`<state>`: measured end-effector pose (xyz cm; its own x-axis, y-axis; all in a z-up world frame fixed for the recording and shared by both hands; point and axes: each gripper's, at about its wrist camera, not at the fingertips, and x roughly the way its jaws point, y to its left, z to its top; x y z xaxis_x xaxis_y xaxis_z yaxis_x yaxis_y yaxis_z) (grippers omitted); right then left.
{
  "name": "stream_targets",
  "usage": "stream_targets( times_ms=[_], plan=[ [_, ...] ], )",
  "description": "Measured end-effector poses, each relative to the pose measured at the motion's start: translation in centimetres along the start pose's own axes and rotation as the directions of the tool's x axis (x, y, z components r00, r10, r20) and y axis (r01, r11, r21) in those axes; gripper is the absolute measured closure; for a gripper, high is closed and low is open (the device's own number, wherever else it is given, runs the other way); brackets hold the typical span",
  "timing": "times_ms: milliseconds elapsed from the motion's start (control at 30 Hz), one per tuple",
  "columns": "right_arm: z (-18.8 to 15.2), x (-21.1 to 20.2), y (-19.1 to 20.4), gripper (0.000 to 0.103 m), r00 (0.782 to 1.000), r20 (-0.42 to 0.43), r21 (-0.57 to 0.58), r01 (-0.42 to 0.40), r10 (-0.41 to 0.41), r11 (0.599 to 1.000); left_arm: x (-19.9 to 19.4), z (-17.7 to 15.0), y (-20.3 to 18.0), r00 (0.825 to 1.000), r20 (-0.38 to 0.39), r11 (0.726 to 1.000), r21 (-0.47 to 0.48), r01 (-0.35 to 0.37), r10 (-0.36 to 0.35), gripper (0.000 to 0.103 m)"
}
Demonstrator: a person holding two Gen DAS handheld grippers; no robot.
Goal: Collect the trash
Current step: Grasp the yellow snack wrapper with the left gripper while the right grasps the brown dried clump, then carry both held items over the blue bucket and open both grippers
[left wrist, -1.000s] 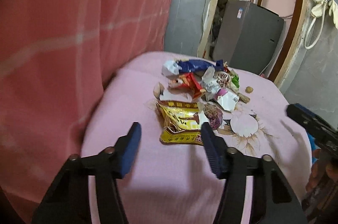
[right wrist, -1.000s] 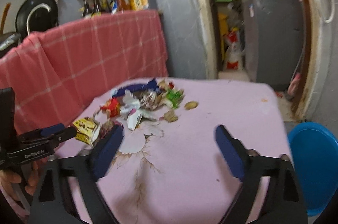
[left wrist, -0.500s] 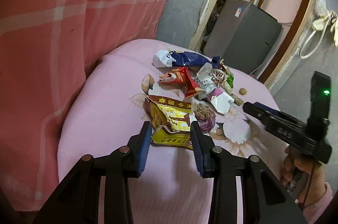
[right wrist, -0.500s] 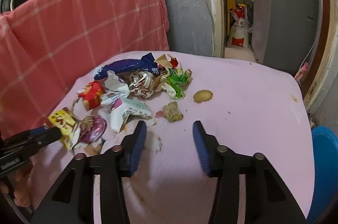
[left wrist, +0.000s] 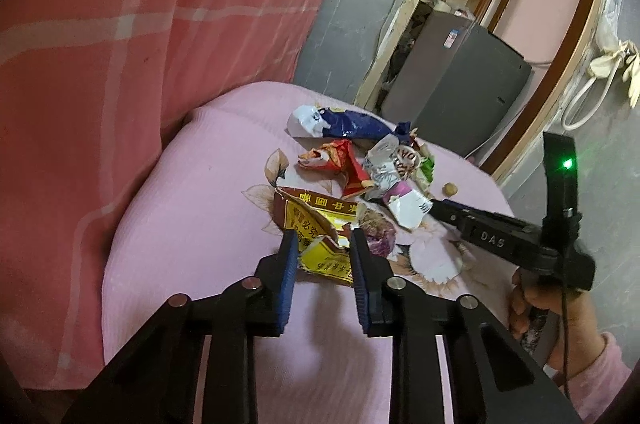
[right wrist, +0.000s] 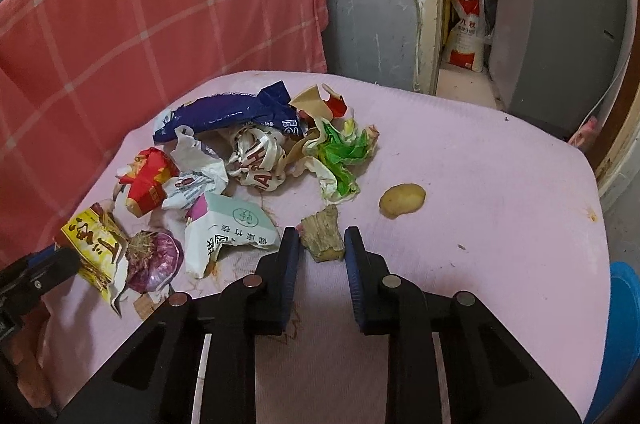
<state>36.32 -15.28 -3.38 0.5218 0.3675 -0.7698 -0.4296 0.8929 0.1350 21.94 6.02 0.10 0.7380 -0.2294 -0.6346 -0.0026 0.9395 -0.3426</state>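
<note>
Nothing collected yet | left gripper point(left wrist: 323, 252) closing around yellow wrapper point(left wrist: 320, 244), pads not clearly pressing | right gripper point(right wrist: 322, 244) closing around brown scrap point(right wrist: 323, 239) | remaining litter heaped on pink tabletop point(right wrist: 480, 184) | blue bin point(right wrist: 624, 324) at table's edge.

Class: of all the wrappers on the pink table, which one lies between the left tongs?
The torn yellow snack packet, nearest the camera; the blue, red and white wrappers lie farther away.

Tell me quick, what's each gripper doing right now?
Left gripper: jaws closing around the edge of the yellow snack wrapper.
Right gripper: jaws closing around the brown scrap; firm grip cannot be told yet.
</note>
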Motion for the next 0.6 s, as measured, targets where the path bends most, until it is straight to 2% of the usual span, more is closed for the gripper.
stream_targets(
  times_ms=[133,300,467,567,600],
  plan=[
    [-0.9,-1.5,0.1,0.084,0.999,0.037,0.000,-0.005,0.005,1.000,-1.4,-0.4,-0.7,1.000,0.026,1.000,0.023,0.008,-0.008,0.085],
    [-3.0,-5.3,0.4,0.084,0.987,0.159,0.003,-0.018,0.017,1.000,-3.2,-1.5,-2.4,0.996,0.085,0.998,0.057,0.027,-0.031,0.085],
    [-5.4,-11.0,0.8,0.084,0.937,0.348,-0.011,0.016,-0.011,1.000,-4.9,-1.7,-5.5,0.982,0.182,0.991,0.130,0.030,-0.054,0.085],
    [-6.4,-14.7,0.2,0.084,0.890,0.454,0.010,0.037,-0.038,0.999,-5.6,-1.7,-8.1,0.967,0.241,0.983,0.180,0.038,-0.081,0.085],
    [-6.8,-16.4,0.0,0.084,0.865,0.498,0.019,0.054,-0.056,0.998,-5.8,-1.7,-8.9,0.961,0.260,0.980,0.195,0.041,-0.092,0.085]
  ],
)
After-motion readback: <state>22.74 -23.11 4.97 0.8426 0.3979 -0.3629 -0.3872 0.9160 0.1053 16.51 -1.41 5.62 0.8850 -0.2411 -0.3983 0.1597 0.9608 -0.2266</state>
